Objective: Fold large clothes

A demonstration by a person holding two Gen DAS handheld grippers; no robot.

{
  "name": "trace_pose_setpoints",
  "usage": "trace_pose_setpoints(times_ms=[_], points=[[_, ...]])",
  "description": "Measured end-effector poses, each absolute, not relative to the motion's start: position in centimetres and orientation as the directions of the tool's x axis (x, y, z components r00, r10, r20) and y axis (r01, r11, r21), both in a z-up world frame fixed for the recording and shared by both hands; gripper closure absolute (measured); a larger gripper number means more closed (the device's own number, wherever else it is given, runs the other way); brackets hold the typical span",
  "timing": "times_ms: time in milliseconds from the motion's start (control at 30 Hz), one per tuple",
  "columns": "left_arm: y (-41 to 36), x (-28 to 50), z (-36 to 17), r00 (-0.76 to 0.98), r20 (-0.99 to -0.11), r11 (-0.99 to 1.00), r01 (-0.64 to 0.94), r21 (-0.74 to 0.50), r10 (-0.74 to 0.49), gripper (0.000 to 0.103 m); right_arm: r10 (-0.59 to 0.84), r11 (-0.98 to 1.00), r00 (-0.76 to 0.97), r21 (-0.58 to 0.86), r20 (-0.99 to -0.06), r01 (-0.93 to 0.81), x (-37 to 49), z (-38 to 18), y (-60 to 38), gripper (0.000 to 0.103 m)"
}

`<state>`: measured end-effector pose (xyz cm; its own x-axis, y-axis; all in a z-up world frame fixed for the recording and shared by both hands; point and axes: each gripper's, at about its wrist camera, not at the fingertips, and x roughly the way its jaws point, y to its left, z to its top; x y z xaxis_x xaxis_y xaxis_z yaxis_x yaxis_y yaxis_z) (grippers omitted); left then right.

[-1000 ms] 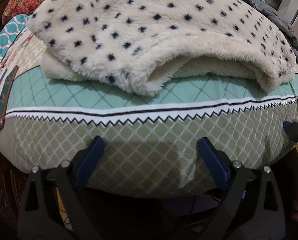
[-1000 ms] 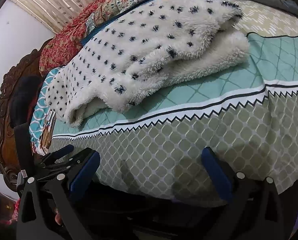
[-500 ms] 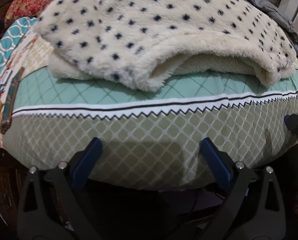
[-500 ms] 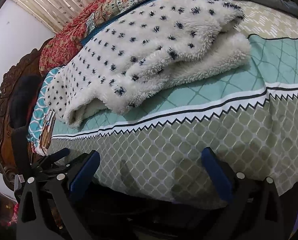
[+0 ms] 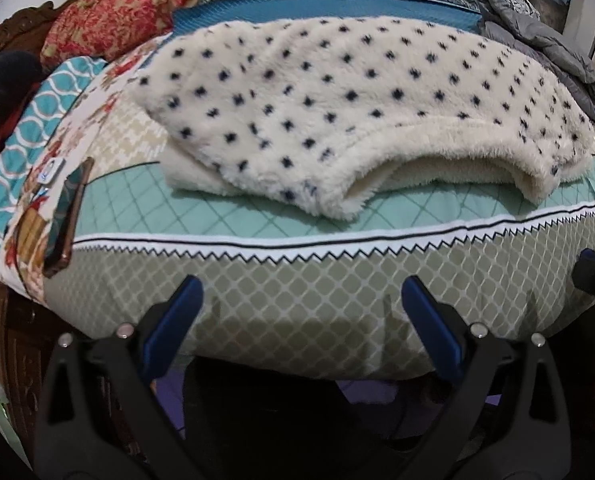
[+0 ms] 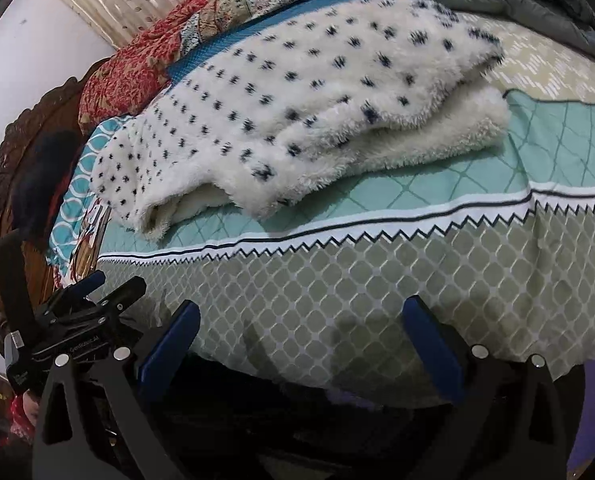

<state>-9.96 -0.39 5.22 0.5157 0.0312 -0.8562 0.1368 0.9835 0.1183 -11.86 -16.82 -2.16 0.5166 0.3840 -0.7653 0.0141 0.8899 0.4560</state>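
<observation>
Both claws are hanging just off the near edge of the bed (image 5: 297,276). The left claw (image 5: 299,282) is standing wide open with nothing between its blue pads, and the right claw (image 6: 301,302) is gaping the same way, equally empty. Neither is touching any cloth, and their shadows are falling on the olive lattice border of the sheet. Beyond the zigzag trim, on the mint-green panel, the spotted fleece garment (image 5: 337,100) is lying well apart from both claws. It is doubled over itself, with the dotted face on top and a plain cream layer showing underneath. Its near edge is sagging in an uneven curve and gaping open towards the right. By the look of it the main fold is already made, so what seems left is squaring that loose edge, or one more fold to make the bundle compact. A dark flat object (image 5: 67,220) is resting near the left edge of the bed. Farther back, a red patterned quilt (image 5: 109,20) and a grey padded cover (image 5: 557,52) are lying piled.
</observation>
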Motion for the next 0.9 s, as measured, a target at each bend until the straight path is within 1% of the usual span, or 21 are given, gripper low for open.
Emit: trace_pose_setpoints(times_ms=[300,400,533,600,700,900], points=[[0.2,-9.6,6.6,0.509,-0.861,0.984,0.142,0.109,0.022,0.007,0.362,0.910,0.526,0.415,-0.770,-0.019,-11.7,0.4,-16.6,0.081],[1.1,-9.0,7.7,0.489,-0.872,0.987,0.144,0.070,-0.009,0.007,0.414,0.882,0.508,0.471,-0.756,-0.020,-11.1,2.2,-16.9,0.081],[1.5,-9.1,9.4,0.481,-0.876,0.993,0.114,0.029,-0.030,0.007,0.408,0.871,0.542,0.491,-0.735,0.010,-11.2,4.9,-17.1,0.081],[1.2,-9.5,9.8,0.486,-0.874,0.994,0.107,0.030,-0.026,0.007,0.415,0.862,0.544,0.507,-0.729,0.023,-11.5,5.0,-16.9,0.081],[0.6,-10.0,10.2,0.511,-0.860,0.992,0.104,0.076,0.012,0.007,0.393,0.870,0.542,0.492,-0.743,0.044,-12.1,4.2,-15.8,0.081],[0.6,-10.5,10.7,0.542,-0.840,0.992,0.092,0.091,0.026,0.007,0.366,0.879,0.534,0.471,-0.762,0.069,-12.0,3.4,-15.8,0.081]])
